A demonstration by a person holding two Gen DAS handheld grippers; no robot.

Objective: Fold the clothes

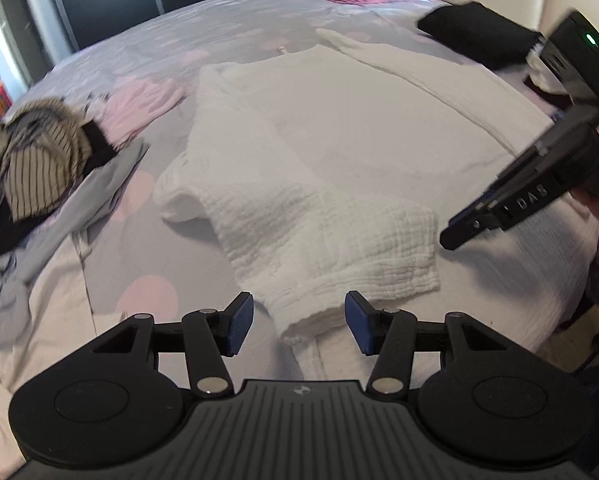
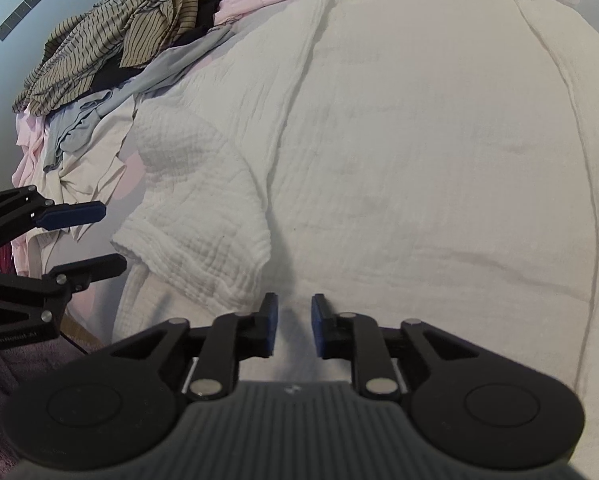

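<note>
— Grey bed cover with pink dots (image 1: 235, 20) carries the white crinkled cotton garment (image 1: 339, 128), spread near the front edge, one sleeve folded in.

— Risk?

— That sleeve (image 1: 331, 240) lies loose; brushing could undo it. Left gripper (image 1: 299, 326) is apart and empty; right gripper (image 2: 294, 330) narrowly apart, holding nothing.

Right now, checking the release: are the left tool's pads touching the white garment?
Apart. The left wrist view shows the left tool open, both pads clear of the white garment lying between them.
</note>
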